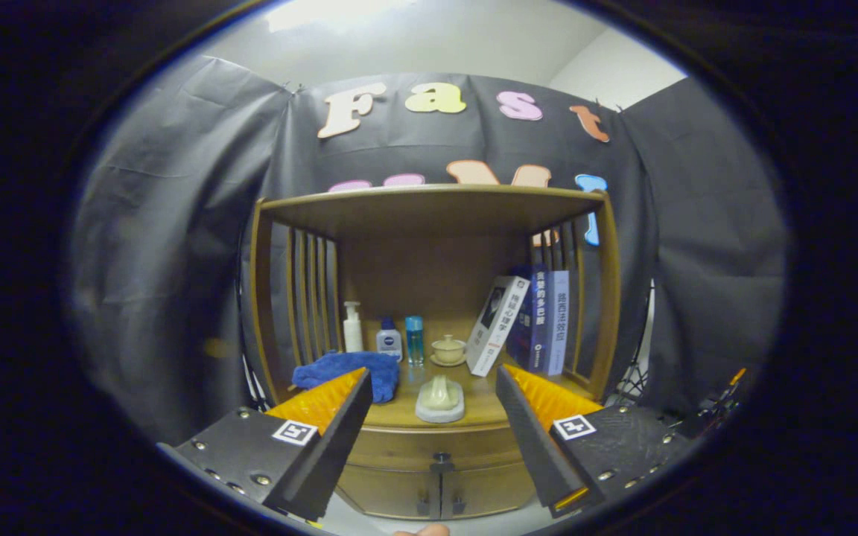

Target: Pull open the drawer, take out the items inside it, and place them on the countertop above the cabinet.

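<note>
While the gripper (429, 417) hangs in front of the wooden cabinet (436, 476), its two fingers stand wide apart and hold nothing. Between them you can see the drawer (436, 448) under the countertop (474, 406). It looks pushed in, with its small dark knob (441, 459) in the middle. What is inside it cannot be seen.

On the countertop, near the front edge, sits a pale holder (440, 398). A blue cloth (347, 372) lies at the front left corner. Further back stand a white pump bottle (352, 327), a small blue-capped bottle (389, 339), a clear blue bottle (414, 340) and a little cup (448, 348). Books (526, 320) lean on the right side.

This could be an early time, with things waiting inside the drawer. Or it could be late, with the things already up on top and the drawer pushed back. I cannot tell which.
</note>
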### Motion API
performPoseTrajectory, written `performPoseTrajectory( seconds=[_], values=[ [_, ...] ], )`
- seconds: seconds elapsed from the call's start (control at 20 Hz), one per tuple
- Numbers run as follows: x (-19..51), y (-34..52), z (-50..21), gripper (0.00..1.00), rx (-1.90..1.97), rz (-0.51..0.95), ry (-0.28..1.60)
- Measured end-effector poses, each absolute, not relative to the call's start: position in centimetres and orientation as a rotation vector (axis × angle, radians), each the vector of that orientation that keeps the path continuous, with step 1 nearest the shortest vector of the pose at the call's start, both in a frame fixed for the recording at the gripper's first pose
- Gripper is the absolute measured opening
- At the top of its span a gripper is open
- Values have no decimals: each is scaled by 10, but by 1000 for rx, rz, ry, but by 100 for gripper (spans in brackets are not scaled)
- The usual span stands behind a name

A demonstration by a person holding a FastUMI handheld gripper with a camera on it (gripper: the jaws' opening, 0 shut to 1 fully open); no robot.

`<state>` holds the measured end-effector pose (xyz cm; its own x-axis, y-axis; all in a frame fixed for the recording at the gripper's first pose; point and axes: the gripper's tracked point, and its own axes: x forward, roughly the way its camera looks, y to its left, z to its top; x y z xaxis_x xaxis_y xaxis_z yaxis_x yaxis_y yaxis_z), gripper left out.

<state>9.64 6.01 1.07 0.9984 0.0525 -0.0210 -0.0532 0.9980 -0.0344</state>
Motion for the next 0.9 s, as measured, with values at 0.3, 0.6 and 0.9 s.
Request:
performPoseTrajectory(
  seconds=[0.3,0.6,0.9],
  values=[
    [83,49,16,99,-30,38,7],
    [82,44,18,99,-40,46,-7],
    [82,42,16,99,-38,53,-7]
  ],
)
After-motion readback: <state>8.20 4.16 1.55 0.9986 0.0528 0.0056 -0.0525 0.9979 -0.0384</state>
